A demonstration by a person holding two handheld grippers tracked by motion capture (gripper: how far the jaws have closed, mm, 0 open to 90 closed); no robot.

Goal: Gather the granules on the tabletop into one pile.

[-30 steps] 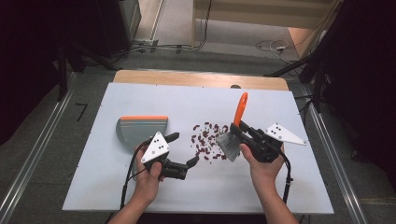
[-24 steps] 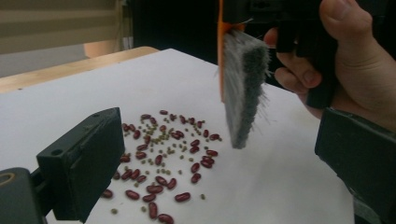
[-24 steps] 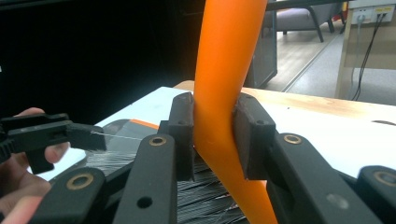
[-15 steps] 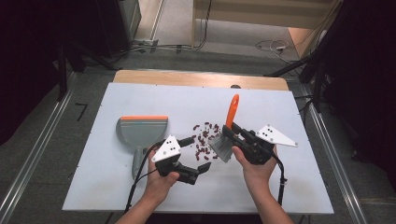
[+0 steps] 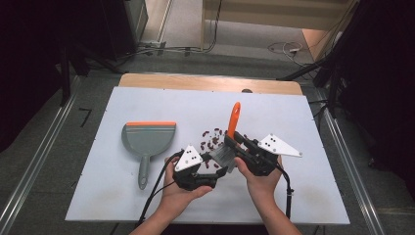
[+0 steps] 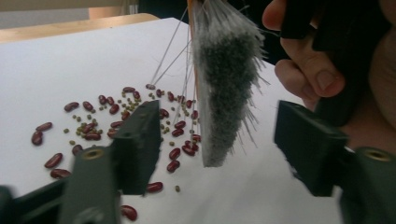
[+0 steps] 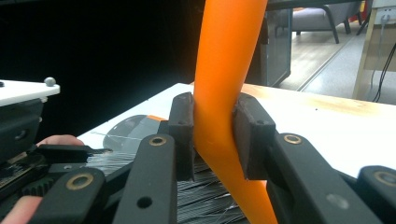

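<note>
No text, label, brand, number or sign can be read anywhere in these views.

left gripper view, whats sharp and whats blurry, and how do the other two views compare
Left gripper view: the brush bristles and beans are fairly sharp, while the near jaws are soft. Right gripper view: the orange brush handle is crisp, against a dark backdrop. High view: the white table is evenly lit, with dim surroundings.
</note>
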